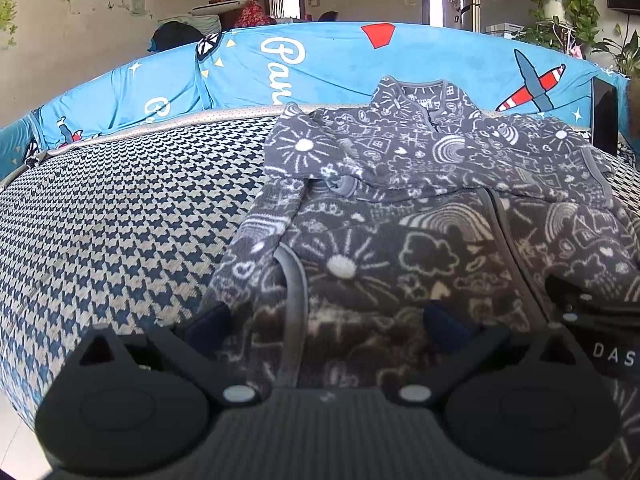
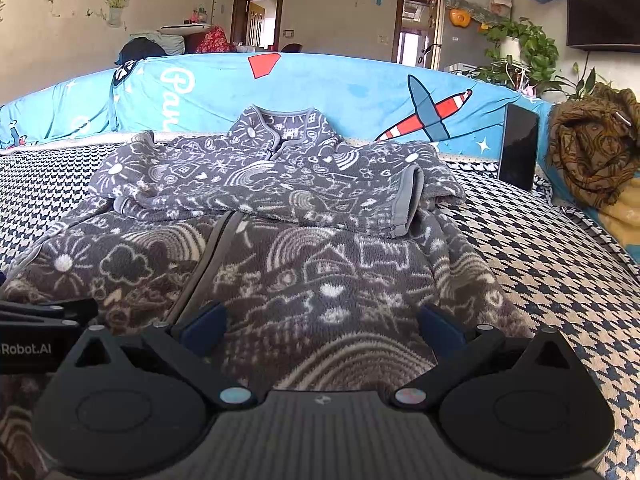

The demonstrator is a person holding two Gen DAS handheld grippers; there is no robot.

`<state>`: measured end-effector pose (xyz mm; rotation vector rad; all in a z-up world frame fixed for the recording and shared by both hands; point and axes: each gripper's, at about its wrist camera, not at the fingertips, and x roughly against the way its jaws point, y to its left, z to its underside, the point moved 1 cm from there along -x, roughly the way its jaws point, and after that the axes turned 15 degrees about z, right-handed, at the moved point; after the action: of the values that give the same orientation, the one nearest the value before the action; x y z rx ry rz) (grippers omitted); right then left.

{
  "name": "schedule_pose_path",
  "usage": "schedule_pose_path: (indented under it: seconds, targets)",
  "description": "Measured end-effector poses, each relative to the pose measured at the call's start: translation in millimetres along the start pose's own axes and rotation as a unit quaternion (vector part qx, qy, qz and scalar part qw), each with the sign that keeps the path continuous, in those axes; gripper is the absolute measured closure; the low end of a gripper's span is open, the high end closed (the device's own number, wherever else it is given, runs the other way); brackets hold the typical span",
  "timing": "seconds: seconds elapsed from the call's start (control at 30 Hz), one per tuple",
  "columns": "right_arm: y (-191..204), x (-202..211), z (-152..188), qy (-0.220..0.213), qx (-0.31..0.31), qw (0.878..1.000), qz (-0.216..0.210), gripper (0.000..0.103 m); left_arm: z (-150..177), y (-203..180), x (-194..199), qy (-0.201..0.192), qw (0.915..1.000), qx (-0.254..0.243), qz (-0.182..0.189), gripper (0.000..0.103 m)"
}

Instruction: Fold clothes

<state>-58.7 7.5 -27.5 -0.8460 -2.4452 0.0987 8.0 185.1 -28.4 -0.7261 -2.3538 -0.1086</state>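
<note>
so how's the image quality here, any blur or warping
Left wrist view: strong fisheye bends the sofa back into an arch; the jacket is sharp further off, soft near the fingers. Right wrist view: same bowing, dark corner vignette, bright doorways.

One grey patterned fleece jacket (image 2: 280,216) at twelve o'clock, two grippers, one dark phone (image 2: 518,146) at two o'clock, one brown scarf (image 2: 592,152).

both wrist views sit low at the sofa's (image 1: 100,220) near edge, facing its backrest, sharing the jacket (image 2: 280,200).
</note>
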Motion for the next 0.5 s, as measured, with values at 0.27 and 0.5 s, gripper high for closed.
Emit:
schedule_pose_path:
  seconds: [0.27,0.5]
  targets:
    - [-0.6,1.8,0.9,0.000,0.001,1.000,0.001,0.000,5.2,2.2,7.7,-0.021,0.9997,0.005,0.009,0.000]
    - [-1.5,2.6,1.5,0.000,0.002,1.000,-0.001,0.000,5.5,2.5,9.4,-0.017,0.9998,0.012,0.007,0.000]
